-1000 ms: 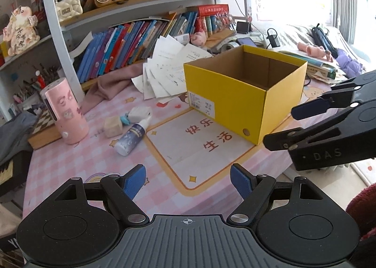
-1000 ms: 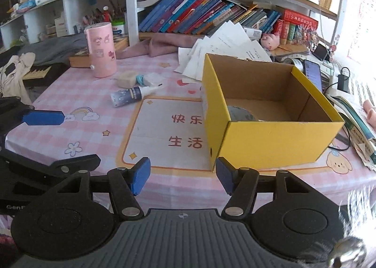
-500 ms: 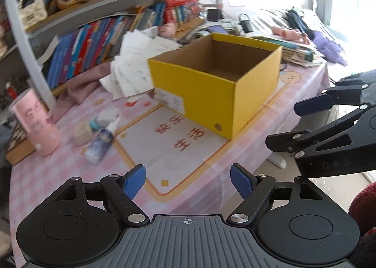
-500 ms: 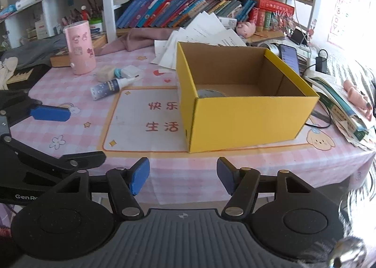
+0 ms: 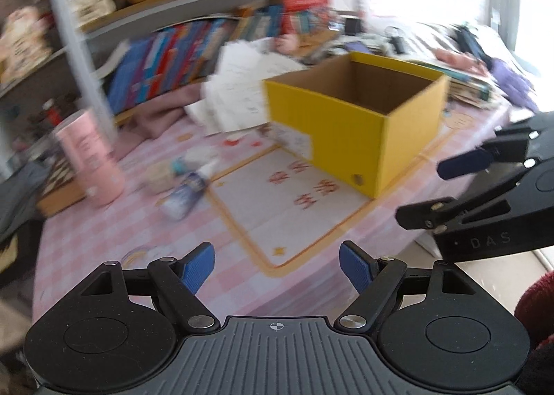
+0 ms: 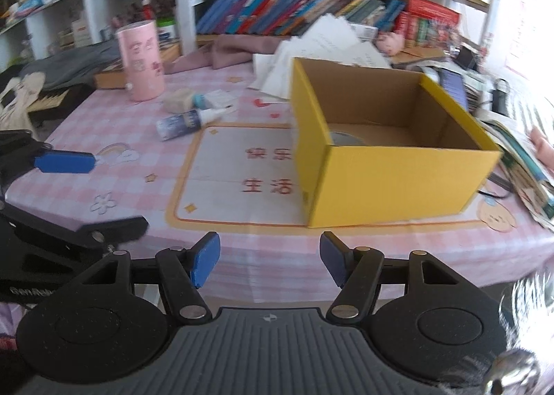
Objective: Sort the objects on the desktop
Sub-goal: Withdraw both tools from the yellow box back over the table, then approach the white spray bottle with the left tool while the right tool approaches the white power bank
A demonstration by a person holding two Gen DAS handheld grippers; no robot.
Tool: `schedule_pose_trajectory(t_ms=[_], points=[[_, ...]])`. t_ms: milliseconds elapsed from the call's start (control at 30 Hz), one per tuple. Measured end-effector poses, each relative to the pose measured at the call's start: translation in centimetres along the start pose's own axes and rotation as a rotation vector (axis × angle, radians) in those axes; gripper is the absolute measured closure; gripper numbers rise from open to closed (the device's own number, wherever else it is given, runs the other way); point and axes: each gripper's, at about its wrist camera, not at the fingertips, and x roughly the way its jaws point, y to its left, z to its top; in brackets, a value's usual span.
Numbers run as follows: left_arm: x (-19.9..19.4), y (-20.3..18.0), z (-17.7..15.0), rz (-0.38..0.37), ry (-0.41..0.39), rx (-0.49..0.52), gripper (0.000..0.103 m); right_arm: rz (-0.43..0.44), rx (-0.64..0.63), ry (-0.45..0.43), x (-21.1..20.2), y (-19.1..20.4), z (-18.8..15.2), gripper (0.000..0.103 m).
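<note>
— While both sets of fingers hang apart with nothing between them, how much is sorted?

— Hardly any. One round grey thing lies inside the yellow box, ahead and right of the right gripper. The small bottle, the beige block and the pink canister sit loose on the surface — ahead and left of the left gripper.

— So the picking is not yet begun?

— Looks so.

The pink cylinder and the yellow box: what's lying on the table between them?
In the right wrist view, a small bottle lying on its side, plus a beige block beside it.
</note>
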Motion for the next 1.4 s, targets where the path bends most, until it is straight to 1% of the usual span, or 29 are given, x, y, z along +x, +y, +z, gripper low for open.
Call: schedule_pose_trajectory(t_ms=[133,233,433,667,833,1133,1267,1400], points=[[-0.6,2.0,-1.0,0.070,0.001,-0.093,0.022,0.035,-0.059,0.017,1.1,1.7,0.9,0.041],[-0.8,3.2,-1.7,0.109,0.014,-0.145,0.022,0.063,-0.112,0.011,1.8,2.9,1.6,0.041],[-0.1,4.6,-2.1,0.142,0.034,-0.195,0.022,0.101,-0.174,0.007,3.4,4.3,3.1,0.042],[2.1,5.9,-0.5,0.176,0.039,-0.166,0.022,0.129,-0.169,0.000,6.9,4.2,6.5,0.042],[4.2,7.1,1.1,0.173,0.044,-0.163,0.022,0.155,-0.167,-0.008,9.4,3.9,9.4,0.042],[8.4,8.8,4.2,0.140,0.045,-0.135,0.022,0.187,-0.145,-0.022,13.5,3.0,14.3,0.042],[10.2,8.8,5.2,0.120,0.049,-0.112,0.022,0.200,-0.130,-0.007,15.6,2.7,16.3,0.042],[12.2,9.0,6.0,0.120,0.063,-0.106,0.022,0.216,-0.147,0.023,17.7,3.1,17.9,0.042]])
